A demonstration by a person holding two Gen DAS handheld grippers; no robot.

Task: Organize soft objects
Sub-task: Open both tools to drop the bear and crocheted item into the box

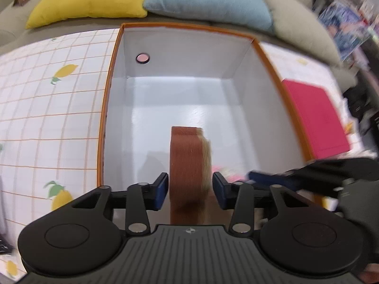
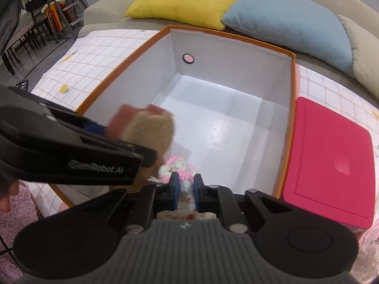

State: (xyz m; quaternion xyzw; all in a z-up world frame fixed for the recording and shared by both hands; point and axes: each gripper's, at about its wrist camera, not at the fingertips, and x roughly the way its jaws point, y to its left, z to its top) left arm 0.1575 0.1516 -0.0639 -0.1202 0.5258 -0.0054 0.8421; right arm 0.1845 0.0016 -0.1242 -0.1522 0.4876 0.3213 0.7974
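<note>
An open box with an orange rim and white inside stands on the lemon-print tablecloth; it also shows in the right wrist view. My left gripper is over the box's near end, its jaws standing apart on either side of a brown and tan plush toy, with gaps at both pads. The same toy shows blurred in the right wrist view beside the left gripper. My right gripper is shut on a pink and white knitted soft toy at the box's near edge.
A pink lid or pad lies right of the box. Yellow, blue and grey cushions sit on the sofa behind. A pink fluffy thing lies at the near left. Chairs and a tripod stand far left.
</note>
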